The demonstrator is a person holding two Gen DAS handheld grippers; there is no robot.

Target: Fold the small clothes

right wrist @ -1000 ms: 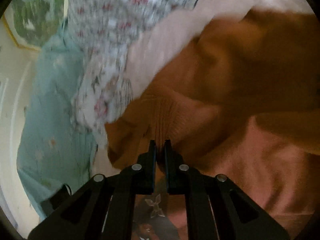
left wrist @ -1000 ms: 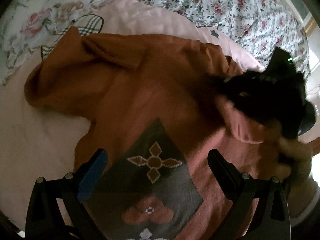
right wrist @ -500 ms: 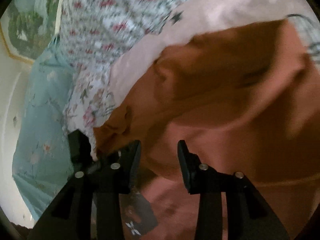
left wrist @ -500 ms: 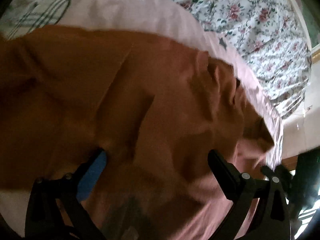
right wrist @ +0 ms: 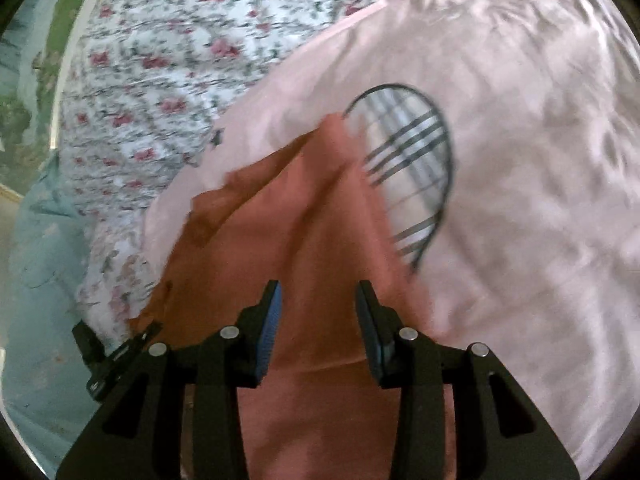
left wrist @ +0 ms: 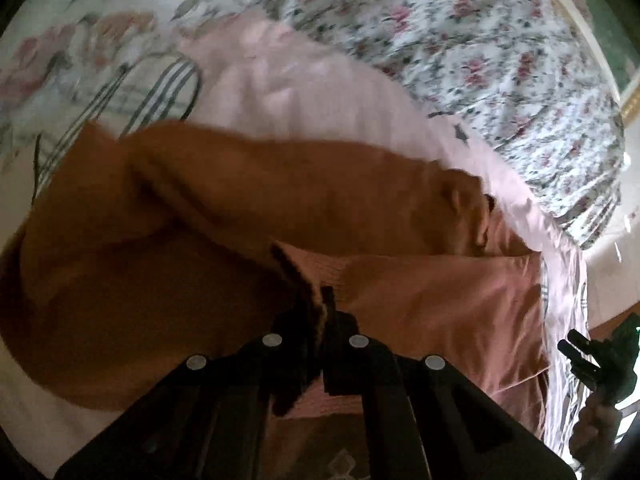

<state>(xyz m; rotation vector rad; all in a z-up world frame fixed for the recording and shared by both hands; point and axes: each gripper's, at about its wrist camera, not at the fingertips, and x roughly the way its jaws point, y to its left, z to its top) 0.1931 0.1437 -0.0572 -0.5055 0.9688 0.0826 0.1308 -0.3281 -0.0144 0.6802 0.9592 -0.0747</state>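
A small rust-orange sweater [left wrist: 248, 200] lies on a pale pink sheet [left wrist: 320, 92]. A folded-over part shows its pinker side [left wrist: 436, 300]. My left gripper [left wrist: 320, 312] is shut on a ribbed edge of the sweater, near the middle of the garment. In the right wrist view the sweater [right wrist: 316, 240] runs away in a narrow strip over the pink sheet [right wrist: 540, 200]. My right gripper [right wrist: 318, 316] is open above it, with nothing between its fingers. The right gripper also shows at the left wrist view's lower right edge [left wrist: 592, 360].
A floral bedspread [left wrist: 500, 40] lies beyond the pink sheet; it also shows in the right wrist view [right wrist: 168, 60]. A plaid heart patch [right wrist: 408, 168] is on the sheet beside the sweater. A light blue cloth [right wrist: 40, 280] lies at the left.
My left gripper was open and has shut on the sweater's ribbed edge. My right gripper was shut on the sweater, has let go and opened wide.
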